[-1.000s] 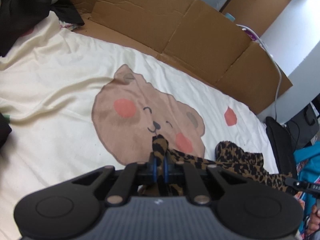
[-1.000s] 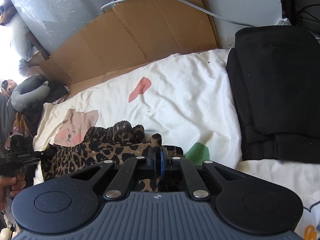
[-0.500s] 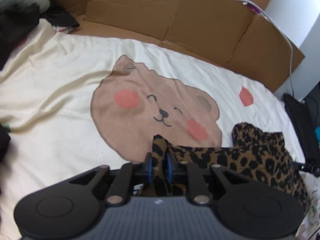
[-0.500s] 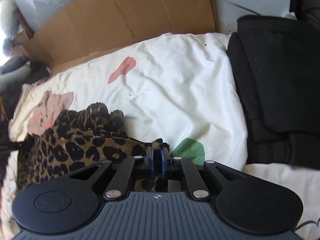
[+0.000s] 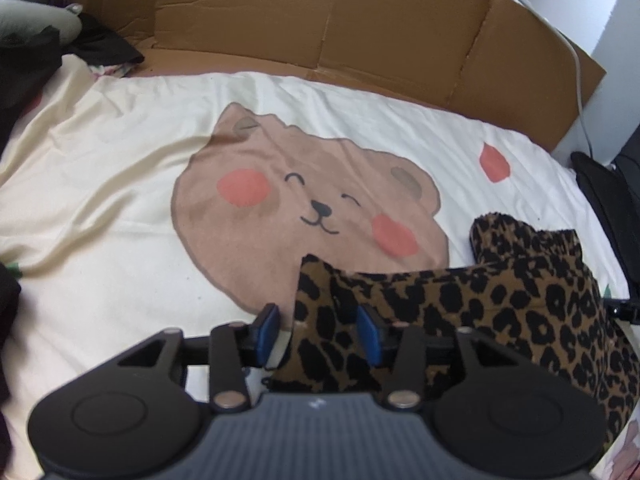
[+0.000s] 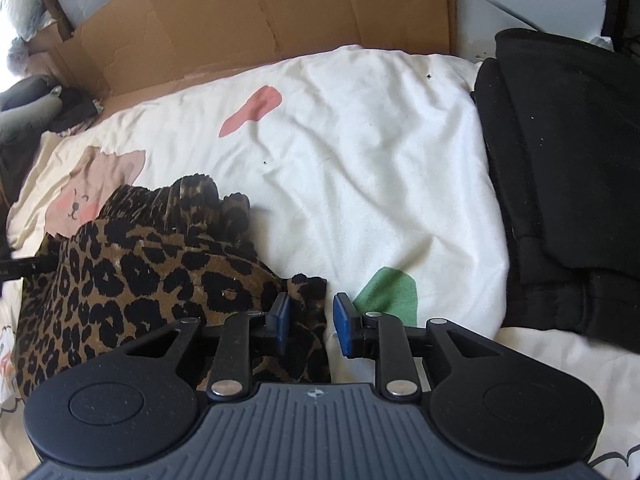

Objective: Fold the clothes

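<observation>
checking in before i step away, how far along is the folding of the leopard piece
Done: the leopard print garment lies doubled on the bear sheet, and a folded black stack sits to the right. In hand: nothing; the left gripper and right gripper are open, each with a corner of the garment loose between its fingers. Left: its far end looks bunched, so probably smoothing and another fold.

The leopard-print garment (image 5: 520,308) is running under the left gripper's body; the black folded clothes (image 6: 568,168) are running off-frame.

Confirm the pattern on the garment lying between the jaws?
Leopard print, black spots on brown: garment, clearest in the left wrist view.
</observation>
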Available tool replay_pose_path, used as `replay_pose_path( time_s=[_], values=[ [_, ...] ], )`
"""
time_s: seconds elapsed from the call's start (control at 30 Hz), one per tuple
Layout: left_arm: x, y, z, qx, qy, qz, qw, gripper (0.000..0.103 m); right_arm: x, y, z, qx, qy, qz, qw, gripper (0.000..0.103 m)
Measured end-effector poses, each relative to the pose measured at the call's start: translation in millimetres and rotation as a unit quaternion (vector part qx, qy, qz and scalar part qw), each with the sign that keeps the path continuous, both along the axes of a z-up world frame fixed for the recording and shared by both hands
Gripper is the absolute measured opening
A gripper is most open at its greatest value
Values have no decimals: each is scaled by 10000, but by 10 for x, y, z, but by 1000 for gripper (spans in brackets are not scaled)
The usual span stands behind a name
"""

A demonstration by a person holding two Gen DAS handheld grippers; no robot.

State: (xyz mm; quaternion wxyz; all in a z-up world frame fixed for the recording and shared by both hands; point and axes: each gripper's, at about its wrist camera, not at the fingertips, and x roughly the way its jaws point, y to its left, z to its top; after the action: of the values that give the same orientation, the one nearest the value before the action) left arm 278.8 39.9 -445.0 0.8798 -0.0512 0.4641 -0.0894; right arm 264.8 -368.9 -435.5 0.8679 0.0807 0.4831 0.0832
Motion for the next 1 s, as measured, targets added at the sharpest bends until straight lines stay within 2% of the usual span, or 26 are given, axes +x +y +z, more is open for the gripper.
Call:
replay_pose_path(
  time_s=[0.23,0.3,0.33,0.37,0.4,0.47,0.6,0.77,0.87,1.0],
  values=[
    [-31,-36,-16,194,-117,-2,9997,53,41,49,13,-118,153,100,9998,30],
    [-35,-34,-23,159,-114,47,9998,51,44,64,17,-110,141,186,9997,18],
    [-34,-30,-23,119,-104,78,9998,49,39,64,21,-94,128,207,9997,16],
    [-30,-23,-19,83,-88,86,9999,41,33,53,28,-55,117,198,9997,13],
    [-25,-13,-12,39,-67,77,9999,27,25,38,37,-1,108,180,9998,8],
    [-19,19,7,-162,2,53,9999,7,2,13,80,27,63,105,9999,6],
    [-102,73,135,-228,-267,164,9993,7,-99,-85,284,50,-191,-117,9997,5],
    [-236,161,395,-565,-542,402,9961,7,-266,-228,572,308,-458,-297,9980,5],
    [-280,199,545,-823,-567,612,9931,6,-347,-251,711,411,-570,-382,9968,5],
    [-305,162,692,-796,-673,620,9926,6,-412,-307,862,557,-669,-522,9948,5]
  ],
)
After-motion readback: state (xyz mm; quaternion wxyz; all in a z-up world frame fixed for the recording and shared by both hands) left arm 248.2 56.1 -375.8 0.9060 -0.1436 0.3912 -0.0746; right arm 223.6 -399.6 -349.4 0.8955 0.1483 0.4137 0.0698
